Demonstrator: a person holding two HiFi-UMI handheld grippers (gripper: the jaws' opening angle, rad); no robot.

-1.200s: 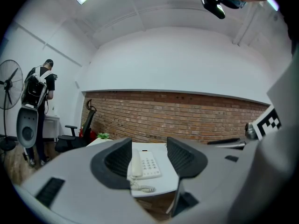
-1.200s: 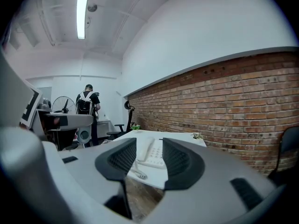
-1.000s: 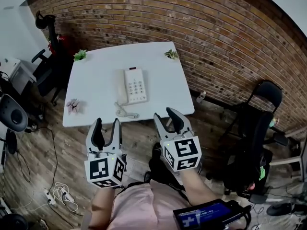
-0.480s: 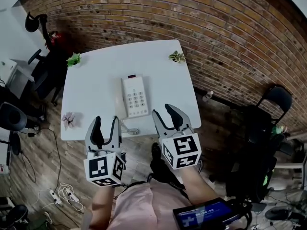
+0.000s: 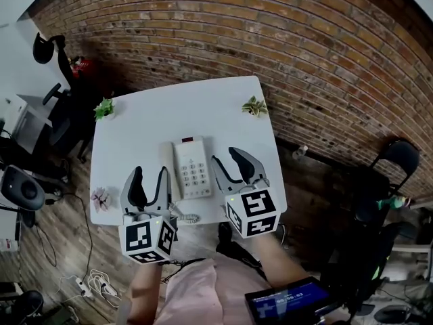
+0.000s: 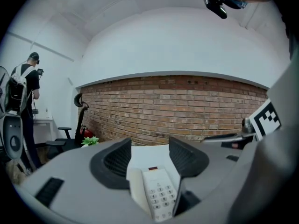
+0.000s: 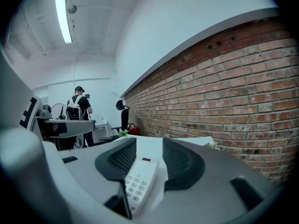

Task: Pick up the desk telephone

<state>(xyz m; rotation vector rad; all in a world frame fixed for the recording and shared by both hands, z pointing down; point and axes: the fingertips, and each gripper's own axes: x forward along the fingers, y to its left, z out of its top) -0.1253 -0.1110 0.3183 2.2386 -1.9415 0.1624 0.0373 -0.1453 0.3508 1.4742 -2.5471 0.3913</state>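
**Both grippers open at the near edge of the table, telephone between them**

The desk telephone (image 5: 193, 168) is lying flat on the white table (image 5: 155, 117), close to the near edge, with its keypad facing up and its handset (image 5: 168, 171) sitting in the cradle along the left side. Its coiled cord (image 5: 185, 217) is trailing off the near edge of the table.

The left gripper (image 5: 149, 181) is hovering just beside the handset side of the telephone, over the table's near edge, and its jaws are standing apart with nothing pressed between them. In the left gripper view the telephone is showing through the gap, lying ahead of the jaws and not touching them.

The right gripper (image 5: 228, 160) is hanging just beside the telephone's right edge, and its jaws are likewise gaping and gripping nothing. In the right gripper view the keypad is showing between them, clear of both pads.

Two small green plants (image 5: 103, 107) (image 5: 254, 105) are sitting at the far corners of the table, and a pink flower (image 5: 101, 198) is lying near its left edge. A brick wall (image 5: 270, 32) is running behind the table.
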